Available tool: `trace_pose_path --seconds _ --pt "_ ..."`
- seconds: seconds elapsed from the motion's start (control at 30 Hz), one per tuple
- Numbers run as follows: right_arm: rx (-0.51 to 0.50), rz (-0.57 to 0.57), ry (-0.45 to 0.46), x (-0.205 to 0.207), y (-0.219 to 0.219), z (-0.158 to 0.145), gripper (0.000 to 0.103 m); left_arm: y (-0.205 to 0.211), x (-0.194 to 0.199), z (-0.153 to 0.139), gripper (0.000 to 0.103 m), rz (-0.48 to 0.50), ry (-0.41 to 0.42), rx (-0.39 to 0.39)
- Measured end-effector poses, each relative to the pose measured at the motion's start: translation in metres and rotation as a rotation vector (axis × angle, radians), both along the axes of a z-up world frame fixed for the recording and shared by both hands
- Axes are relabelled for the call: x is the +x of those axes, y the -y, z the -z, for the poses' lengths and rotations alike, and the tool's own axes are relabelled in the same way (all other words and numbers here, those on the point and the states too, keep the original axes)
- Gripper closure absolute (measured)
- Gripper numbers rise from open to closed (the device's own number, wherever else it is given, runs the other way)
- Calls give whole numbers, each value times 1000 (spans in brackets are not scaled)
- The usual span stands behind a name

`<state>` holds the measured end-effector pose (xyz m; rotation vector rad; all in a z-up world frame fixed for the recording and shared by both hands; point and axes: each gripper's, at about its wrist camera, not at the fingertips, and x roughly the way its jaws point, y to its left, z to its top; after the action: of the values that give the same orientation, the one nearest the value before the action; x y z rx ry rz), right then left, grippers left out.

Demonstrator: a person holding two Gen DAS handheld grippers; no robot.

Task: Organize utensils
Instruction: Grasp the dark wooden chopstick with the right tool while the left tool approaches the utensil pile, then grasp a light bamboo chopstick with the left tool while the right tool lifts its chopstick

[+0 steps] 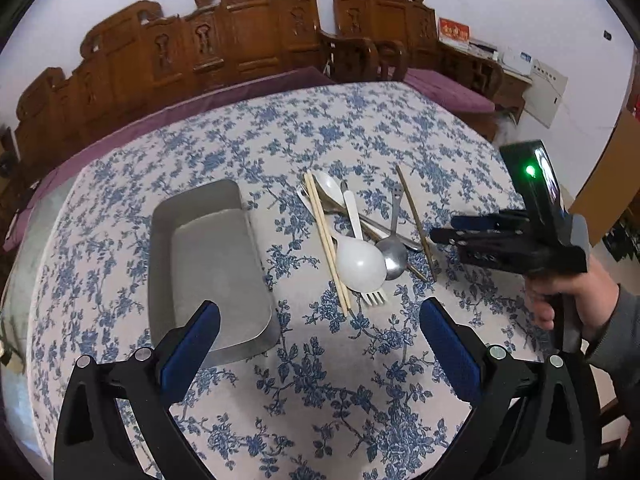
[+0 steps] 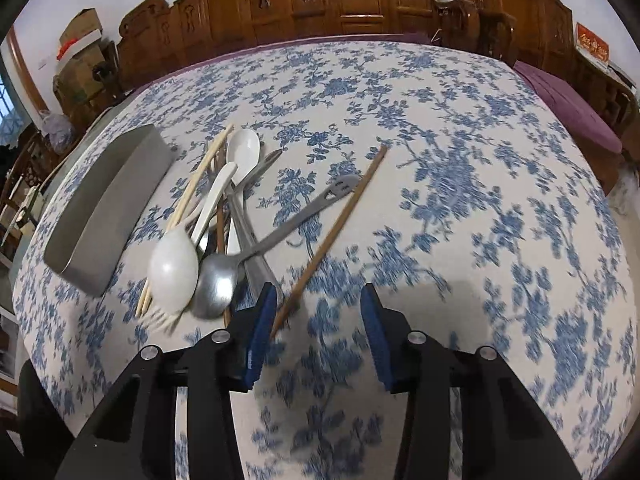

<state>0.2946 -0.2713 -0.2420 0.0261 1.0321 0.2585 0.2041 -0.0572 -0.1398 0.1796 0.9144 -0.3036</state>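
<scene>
A heap of utensils lies on the flowered tablecloth: a white plastic spoon [image 1: 360, 264] [image 2: 174, 268], a metal spoon [image 1: 393, 256] [image 2: 214, 284], light wooden chopsticks [image 1: 326, 240] [image 2: 192, 192], a second white spoon [image 2: 242, 152], a white fork [image 1: 374, 298], and a brown chopstick [image 1: 416, 220] [image 2: 332, 236]. An empty grey metal tray [image 1: 208, 264] [image 2: 104, 208] sits left of the heap. My left gripper [image 1: 320, 344] is open above the cloth, near the tray's front corner. My right gripper [image 2: 318, 320] [image 1: 444, 236] is open, low by the brown chopstick's near end.
Carved wooden benches [image 1: 240, 40] with purple cushions [image 1: 448, 92] stand behind the table. Cardboard boxes [image 2: 80, 56] are stacked at the far left. The table edge [image 1: 24, 264] drops off to the left of the tray.
</scene>
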Motion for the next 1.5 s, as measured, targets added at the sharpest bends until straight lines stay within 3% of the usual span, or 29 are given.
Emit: trace_pose_path --seconds 0.13,0.3,0.4,0.47,0.77,0.93,1.03,1.2,1.5 --pt "-56 -19 -14 14 -17 6 61 3 12 7 8 -6 -27 -10" --pt "-98 -17 -23 19 -16 13 67 11 32 13 22 -7 -70 -50" --pt "-112 -30 -21 17 -10 13 79 17 49 17 31 -21 -91 -43" --pt "-119 -29 -24 14 -5 13 94 20 59 19 37 -22 -103 -47" --pt "-64 -24 -15 0 16 14 96 26 113 52 66 -51 -227 -85" --pt "-58 -27 -6 -1 17 14 96 28 130 73 74 -58 -273 -56" --pt "-52 -28 -2 -1 18 14 96 34 135 83 86 -56 -282 -8" --pt "-47 -29 7 -3 18 15 96 40 141 90 91 -52 -280 42" --pt "-58 -25 7 -4 17 15 96 41 146 96 91 -54 -287 76"
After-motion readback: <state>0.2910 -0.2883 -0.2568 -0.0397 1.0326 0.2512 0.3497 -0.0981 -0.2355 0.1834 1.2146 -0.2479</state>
